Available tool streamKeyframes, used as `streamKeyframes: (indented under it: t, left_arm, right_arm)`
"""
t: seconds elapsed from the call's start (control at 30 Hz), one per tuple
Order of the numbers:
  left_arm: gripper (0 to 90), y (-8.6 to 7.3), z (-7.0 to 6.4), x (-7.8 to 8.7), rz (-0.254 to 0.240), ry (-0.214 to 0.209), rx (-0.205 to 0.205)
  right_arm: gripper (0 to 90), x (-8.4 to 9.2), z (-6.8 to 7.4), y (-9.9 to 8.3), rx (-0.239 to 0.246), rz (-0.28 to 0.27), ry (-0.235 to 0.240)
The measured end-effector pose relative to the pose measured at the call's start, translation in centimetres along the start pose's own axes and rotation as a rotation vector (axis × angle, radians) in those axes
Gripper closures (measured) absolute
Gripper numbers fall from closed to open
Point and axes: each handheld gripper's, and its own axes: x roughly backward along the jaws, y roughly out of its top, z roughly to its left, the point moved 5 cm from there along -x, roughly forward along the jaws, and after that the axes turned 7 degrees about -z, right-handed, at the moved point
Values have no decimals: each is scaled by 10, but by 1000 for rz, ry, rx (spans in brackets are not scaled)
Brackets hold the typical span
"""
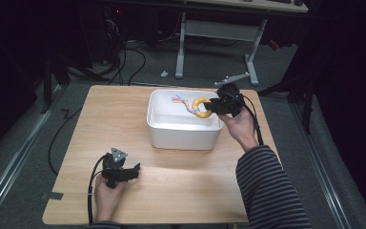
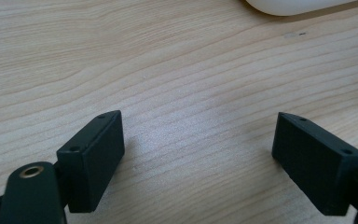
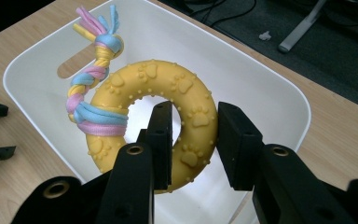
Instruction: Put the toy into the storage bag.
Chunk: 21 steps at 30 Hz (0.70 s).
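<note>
My right tool (image 3: 193, 140) pinches the yellow ring toy (image 3: 168, 112) by its rim above the white bin (image 1: 183, 136), rope tail hanging free. My left tool (image 2: 198, 154) rests wide open on the table (image 1: 95, 124), out of the way.

The left gripper (image 1: 134, 171) lies low over the near left part of the worktop (image 1: 181, 186), held in the person's left hand (image 1: 107, 194), which comes in from the bottom edge. Its 2 jaws stand wide apart with nothing between them. The right gripper (image 3: 192, 140) is held farther out by the right hand (image 1: 240, 125), whose forearm wears a striped sleeve (image 1: 267, 188). Its jaws are clamped on the band of a yellow rubber ring toy (image 3: 193, 100), 1 jaw through the hole, 1 outside.
</note>
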Motion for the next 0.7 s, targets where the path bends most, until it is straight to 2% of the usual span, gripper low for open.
streamKeyframes:
  t: [0.33, 0.7]
  left_arm:
    - [171, 0, 0, 0, 0, 0, -1]
    - [171, 0, 0, 0, 0, -1, 1]
  right_arm:
    - [678, -16, -2, -2, -4, 31, -13]
    - [678, -34, -8, -10, -41, 78, -28]
